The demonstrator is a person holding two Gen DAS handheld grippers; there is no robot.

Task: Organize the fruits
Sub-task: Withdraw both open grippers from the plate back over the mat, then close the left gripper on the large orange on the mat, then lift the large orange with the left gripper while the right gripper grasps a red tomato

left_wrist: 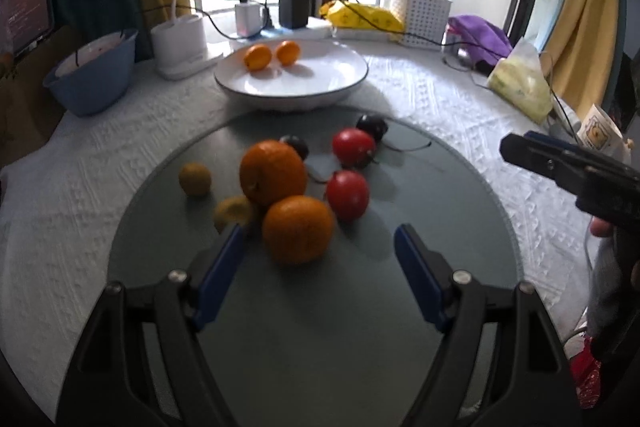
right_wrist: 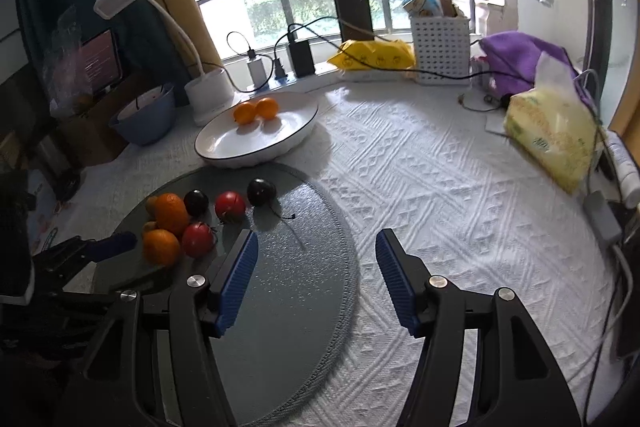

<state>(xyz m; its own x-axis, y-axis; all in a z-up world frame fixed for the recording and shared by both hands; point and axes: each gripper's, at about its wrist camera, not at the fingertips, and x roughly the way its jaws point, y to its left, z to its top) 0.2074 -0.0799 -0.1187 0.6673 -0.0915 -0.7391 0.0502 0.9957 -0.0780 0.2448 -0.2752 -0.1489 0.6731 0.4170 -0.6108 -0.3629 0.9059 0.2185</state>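
The left gripper (left_wrist: 320, 247) is seen with its blue-padded jaws spread apart and nothing held; the nearest round orange citrus fruit (left_wrist: 298, 229) lies just ahead of the gap, and whether the pads flank it yet cannot be told through the blur. The right gripper (right_wrist: 316, 251) is likewise parted and empty, poised over the bare near-right part of the round grey glass mat (left_wrist: 320, 327). Toward the mat's far-left part the fruit is clustered: a second, larger orange (left_wrist: 273, 173) touching the first, two red tomato-like fruits (left_wrist: 347, 194) just beside them, two dark plums (left_wrist: 372, 126) nearer the far edge, and two small yellowish fruits (left_wrist: 195, 179) to the left. Beyond the mat's far edge, on the white textured tablecloth (left_wrist: 440, 95), a wide white plate with a dark rim (left_wrist: 320, 85) is set, already carrying two small oranges (left_wrist: 258, 57). The near orange is judged firm, moderately heavy and apt to roll on glass; it would best be taken across its widest middle. The red fruits appear smoother and softer-skinned, so a gentler squeeze would be advised.
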